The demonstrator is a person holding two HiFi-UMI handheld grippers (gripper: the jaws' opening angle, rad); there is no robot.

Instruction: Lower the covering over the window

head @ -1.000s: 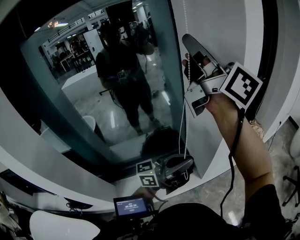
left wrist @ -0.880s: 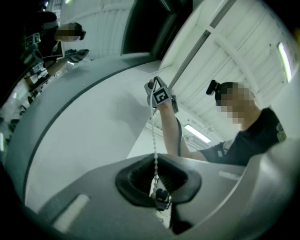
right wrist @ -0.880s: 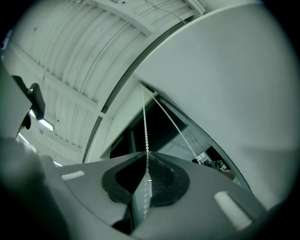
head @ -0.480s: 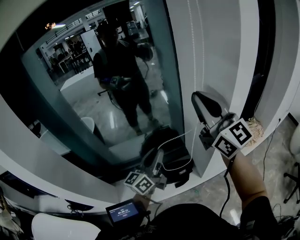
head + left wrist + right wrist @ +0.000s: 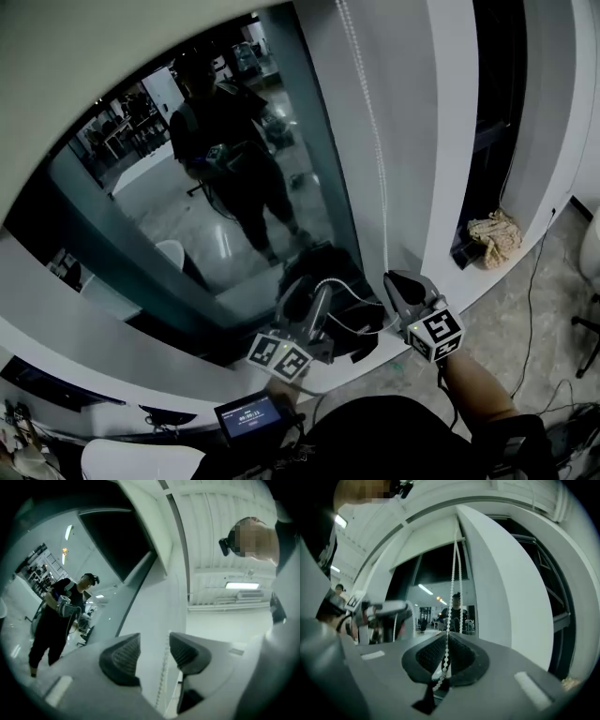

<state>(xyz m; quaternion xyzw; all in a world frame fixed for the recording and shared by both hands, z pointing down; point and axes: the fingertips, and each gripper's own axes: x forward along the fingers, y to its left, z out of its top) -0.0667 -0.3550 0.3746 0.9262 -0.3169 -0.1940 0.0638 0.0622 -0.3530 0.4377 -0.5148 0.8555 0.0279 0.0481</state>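
Pinching single bead chain (image 5: pixel 449 611): right hand-held gripper (image 5: pixel 446 648); left hand-held gripper (image 5: pixel 154 645) opening, chain between

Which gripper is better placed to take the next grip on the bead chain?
Left, probably. The left gripper has just been opening its fingers, with the bead chain loose between them; the right gripper is shut on the chain, low down.

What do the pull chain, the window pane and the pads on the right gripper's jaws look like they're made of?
Pull chain: small white beads in a string, slightly glossy, likely plastic.
Window pane: glass, smooth, since it shows clear mirror-like reflections.
Pads on the right gripper: dark, matte, finely ribbed, probably rubber.
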